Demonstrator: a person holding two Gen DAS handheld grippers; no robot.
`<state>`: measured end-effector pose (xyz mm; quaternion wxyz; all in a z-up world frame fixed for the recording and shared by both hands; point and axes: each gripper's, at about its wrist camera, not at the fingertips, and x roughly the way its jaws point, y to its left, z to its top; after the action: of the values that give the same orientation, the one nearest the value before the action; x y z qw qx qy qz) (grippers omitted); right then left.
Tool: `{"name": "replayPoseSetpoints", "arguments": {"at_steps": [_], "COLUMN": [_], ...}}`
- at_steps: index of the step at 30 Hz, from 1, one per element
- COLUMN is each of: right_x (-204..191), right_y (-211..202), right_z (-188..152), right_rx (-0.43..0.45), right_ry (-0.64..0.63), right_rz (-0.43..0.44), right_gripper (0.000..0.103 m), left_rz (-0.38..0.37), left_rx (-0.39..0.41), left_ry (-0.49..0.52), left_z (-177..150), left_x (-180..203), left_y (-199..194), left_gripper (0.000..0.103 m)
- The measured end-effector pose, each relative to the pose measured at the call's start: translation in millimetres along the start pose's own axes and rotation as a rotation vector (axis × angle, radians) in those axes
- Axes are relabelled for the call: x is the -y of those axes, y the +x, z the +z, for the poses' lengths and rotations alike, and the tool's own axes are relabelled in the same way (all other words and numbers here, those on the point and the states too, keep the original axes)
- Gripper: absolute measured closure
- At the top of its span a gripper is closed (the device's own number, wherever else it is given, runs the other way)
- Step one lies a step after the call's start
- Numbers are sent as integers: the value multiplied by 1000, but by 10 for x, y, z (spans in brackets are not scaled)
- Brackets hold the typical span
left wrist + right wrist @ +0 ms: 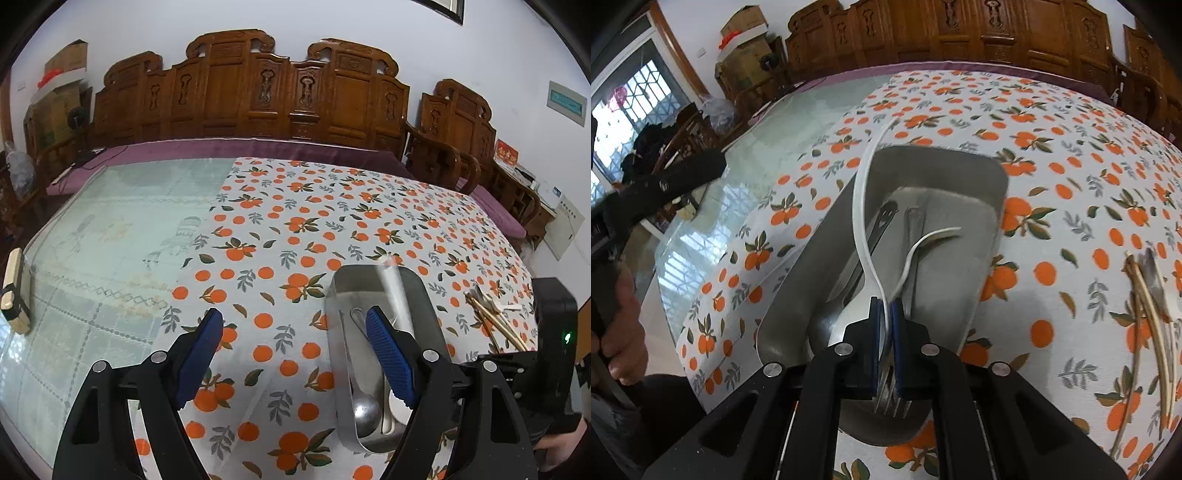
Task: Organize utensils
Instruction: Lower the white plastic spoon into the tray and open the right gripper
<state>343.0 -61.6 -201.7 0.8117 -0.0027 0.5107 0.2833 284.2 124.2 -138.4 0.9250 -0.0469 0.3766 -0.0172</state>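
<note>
Steel tray [960, 173] under right hand-held gripper [885, 325] pinching fork [892, 400]; left hand-held gripper [295, 332] spread.

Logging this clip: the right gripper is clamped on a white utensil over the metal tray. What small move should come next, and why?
Probably lower slightly and open the right gripper. Its pads are shut on the white utensil, whose handle already hangs over the metal tray, above the fork and spoon lying inside. The left gripper is open and holds nothing.
</note>
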Motion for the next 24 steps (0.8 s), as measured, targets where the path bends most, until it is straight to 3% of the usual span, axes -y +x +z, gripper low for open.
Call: {"name": "replayPoseSetpoints", "arguments": {"at_steps": [7, 14, 20, 22, 24], "right_x": [74, 257, 686, 863, 1070], "right_y": [-74, -628, -1108, -1232, -1324], "right_z": [-46, -203, -469, -569, -674], "right_rx": [19, 112, 142, 148, 149], "right_ry": [-26, -79, -85, -81, -69], "right_rz": [7, -44, -141, -175, -219], "right_gripper": [92, 93, 93, 84, 82], "left_rz": [-3, -15, -46, -55, -72], "left_rx": [2, 13, 16, 16, 17], "left_ry": [20, 68, 93, 97, 104], "left_z": [-15, -28, -54, -71, -105], "left_x": [42, 290, 552, 642, 779], "left_y": [-9, -71, -88, -88, -91], "left_gripper": [27, 27, 27, 27, 27]}}
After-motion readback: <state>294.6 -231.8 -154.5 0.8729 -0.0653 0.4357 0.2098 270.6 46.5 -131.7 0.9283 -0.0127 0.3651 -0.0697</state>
